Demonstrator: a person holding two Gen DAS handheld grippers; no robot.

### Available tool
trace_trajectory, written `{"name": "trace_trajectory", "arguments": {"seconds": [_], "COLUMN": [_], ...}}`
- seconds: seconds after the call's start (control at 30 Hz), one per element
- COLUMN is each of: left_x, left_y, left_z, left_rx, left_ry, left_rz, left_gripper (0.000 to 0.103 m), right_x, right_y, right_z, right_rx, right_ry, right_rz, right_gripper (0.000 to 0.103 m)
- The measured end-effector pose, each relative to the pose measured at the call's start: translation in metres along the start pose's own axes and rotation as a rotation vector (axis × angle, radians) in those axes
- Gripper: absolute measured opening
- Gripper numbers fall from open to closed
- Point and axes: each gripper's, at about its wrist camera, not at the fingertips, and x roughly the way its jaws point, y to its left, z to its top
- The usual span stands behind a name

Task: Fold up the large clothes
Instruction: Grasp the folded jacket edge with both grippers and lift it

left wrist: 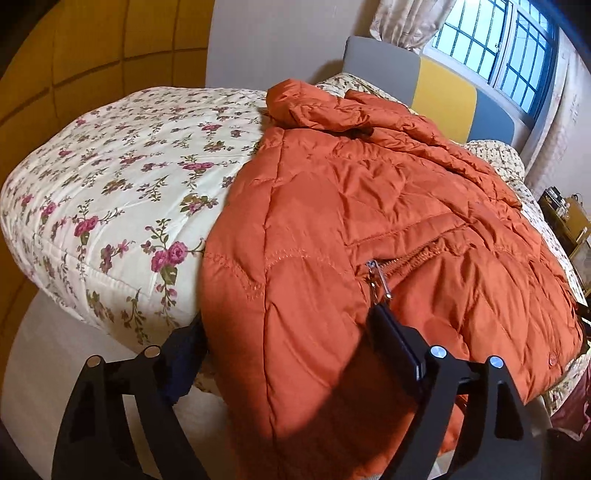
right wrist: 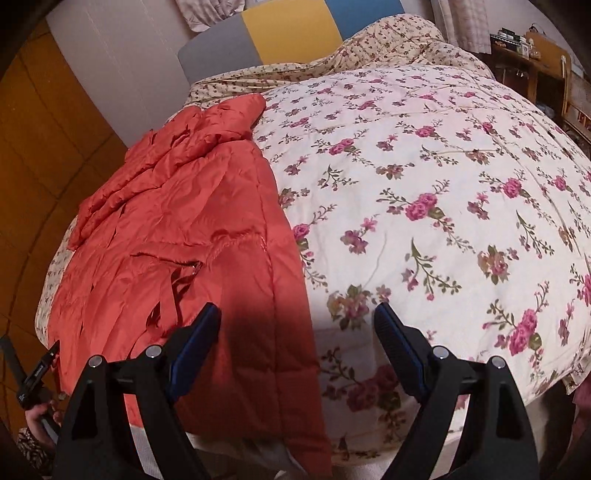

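An orange quilted puffer jacket (left wrist: 369, 206) lies spread on the bed, its hem hanging over the near edge; it also shows in the right wrist view (right wrist: 192, 229). My left gripper (left wrist: 288, 347) is open, its fingers (left wrist: 395, 343) straddling the jacket's hem, the right finger on top by the pocket zipper (left wrist: 380, 280), the left finger beside the jacket's edge. My right gripper (right wrist: 295, 332) is open and empty, hovering over the jacket's right edge and the bedspread.
The bed has a cream floral quilt (right wrist: 443, 184) and a grey, yellow and blue headboard (right wrist: 288, 33). A window (left wrist: 495, 48) and curtain are behind. A wooden shelf (right wrist: 535, 62) stands to the right. The left gripper (right wrist: 33, 373) shows at the right wrist view's edge.
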Motion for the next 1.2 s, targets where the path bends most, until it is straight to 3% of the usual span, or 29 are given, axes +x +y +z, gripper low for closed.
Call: {"name": "trace_trajectory", "arguments": {"seconds": [0.17, 0.27, 0.37, 0.43, 0.47, 0.57, 0.63, 0.7, 0.73, 1.03, 1.2], "left_x": [-0.005, -0.006, -0.001, 0.003, 0.003, 0.000, -0.006, -0.018, -0.024, -0.068, -0.087], "left_y": [0.006, 0.008, 0.009, 0.010, 0.010, 0.006, 0.000, -0.010, -0.017, -0.037, -0.019], "left_z": [-0.010, -0.015, -0.017, -0.020, -0.021, -0.019, -0.018, -0.016, -0.014, -0.019, -0.019], "left_rx": [-0.024, -0.036, -0.052, -0.076, -0.088, -0.079, -0.039, 0.011, 0.046, 0.116, 0.018], "left_ry": [0.005, 0.011, 0.036, 0.058, 0.067, 0.089, 0.085, 0.070, 0.059, 0.008, 0.006], "left_rz": [-0.021, -0.038, -0.062, -0.080, -0.086, -0.093, -0.093, -0.122, -0.115, -0.227, -0.303], "left_gripper": [0.085, 0.085, 0.085, 0.085, 0.085, 0.069, 0.040, 0.023, 0.019, 0.016, 0.016], "right_x": [-0.003, -0.002, 0.000, 0.004, 0.005, 0.002, -0.005, -0.012, -0.017, -0.051, -0.072], "right_y": [-0.002, 0.002, 0.009, 0.013, 0.015, 0.018, 0.019, 0.018, 0.017, 0.016, 0.015], "right_z": [-0.008, -0.012, -0.013, -0.014, -0.014, -0.013, -0.011, -0.009, -0.009, -0.019, -0.021], "right_rx": [0.005, -0.016, -0.034, -0.037, -0.036, -0.040, -0.040, -0.035, -0.040, -0.109, -0.090], "right_ry": [0.014, 0.019, 0.028, 0.040, 0.045, 0.043, 0.025, 0.019, 0.014, 0.040, 0.055], "right_rz": [0.018, 0.019, 0.048, 0.080, 0.090, 0.123, 0.152, 0.181, 0.193, 0.204, 0.292], "right_gripper": [0.085, 0.080, 0.066, 0.046, 0.042, 0.020, 0.013, 0.010, 0.010, 0.008, 0.008]}}
